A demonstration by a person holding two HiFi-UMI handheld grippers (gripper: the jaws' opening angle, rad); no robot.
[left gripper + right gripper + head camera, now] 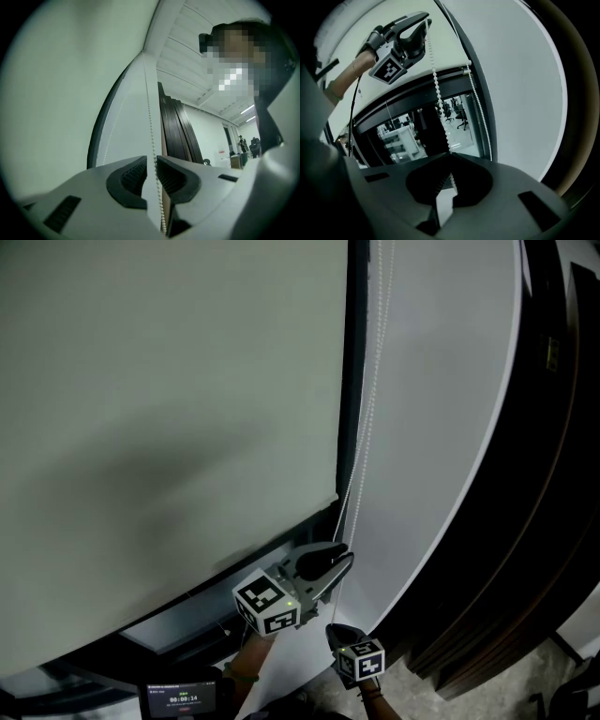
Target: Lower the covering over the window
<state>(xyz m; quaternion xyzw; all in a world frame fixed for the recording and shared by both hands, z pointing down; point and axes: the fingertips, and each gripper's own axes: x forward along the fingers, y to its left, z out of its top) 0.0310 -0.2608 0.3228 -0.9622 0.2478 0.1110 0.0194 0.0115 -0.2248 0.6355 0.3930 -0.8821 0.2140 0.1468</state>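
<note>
The right gripper (pixel 449 159) has its jaws pressed together on the bead chain (pixel 436 89), which climbs toward 11 o'clock to the left gripper (pixel 425 21). The left gripper's jaws stand slightly apart, with the chain running through the gap. In the head view the left gripper sits at 6 o'clock and the right near it toward 5 o'clock. The blind (pixel 169 409) fills the 10 o'clock side, its bottom edge just above the left gripper. Uncovered window glass (pixel 417 136) shows beneath.

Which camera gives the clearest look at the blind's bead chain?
The left gripper view: the bead chain runs close and sharp between the left gripper's parted jaws. The right gripper view shows it running into the shut right gripper; the head view shows a thin faint line.
</note>
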